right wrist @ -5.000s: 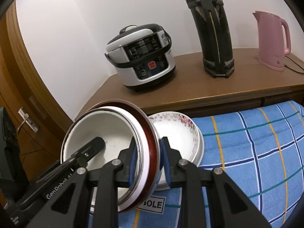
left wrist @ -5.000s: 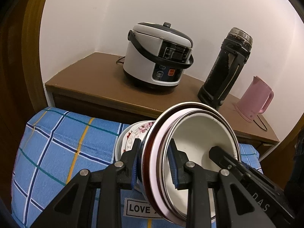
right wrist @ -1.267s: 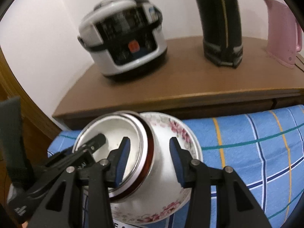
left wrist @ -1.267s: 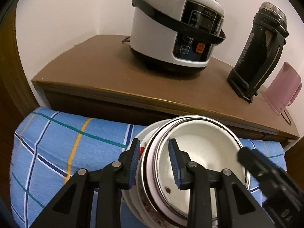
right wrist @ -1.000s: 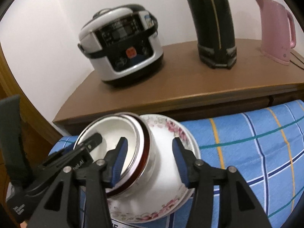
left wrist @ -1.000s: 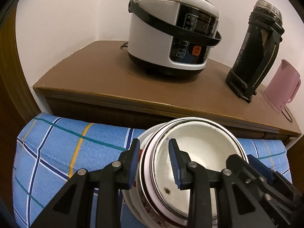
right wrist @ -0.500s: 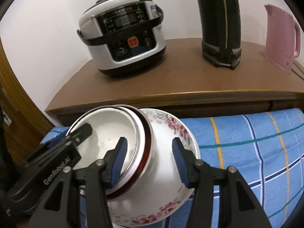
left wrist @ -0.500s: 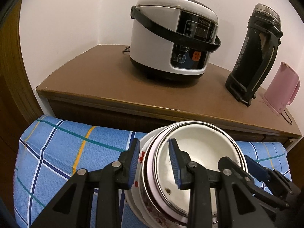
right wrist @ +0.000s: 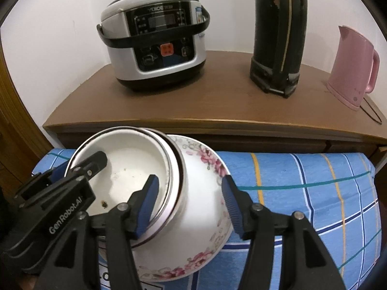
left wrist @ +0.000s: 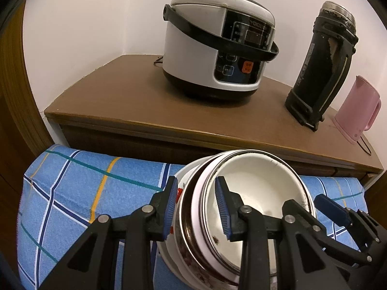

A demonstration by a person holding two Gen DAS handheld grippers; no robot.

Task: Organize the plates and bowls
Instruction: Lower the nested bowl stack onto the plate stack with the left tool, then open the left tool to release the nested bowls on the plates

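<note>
Here the white enamel bowl [left wrist: 261, 193] sits nested in the floral bowl [right wrist: 203, 207], low in the middle of both views, on a blue plaid cloth [left wrist: 79, 188]. In the left wrist view the left gripper [left wrist: 197, 207] is clamped on the enamel bowl's near-left rim: one blue pad lies inside the white basin and the other on the outside, against the dark red band and the floral bowl's edge (whether that outer pad also presses the floral bowl cannot be told). The right gripper [right wrist: 188, 205] stands apart. Its jaws have just been opening, and in the right wrist view its left pad lies inside the enamel bowl near the rim while its right pad hangs clear of the floral bowl's white wall, with both rims between them. The same gripper shows at the lower right of the left wrist view, one blue pad outside the stack.

Behind the cloth, across the upper half of each frame, a brown wooden cabinet [right wrist: 217, 101] carries a white and black rice cooker [right wrist: 154, 46] at centre left, a tall black thermos flask [right wrist: 278, 36] to its right, and a pink electric kettle [right wrist: 350, 67] at the far right edge.
</note>
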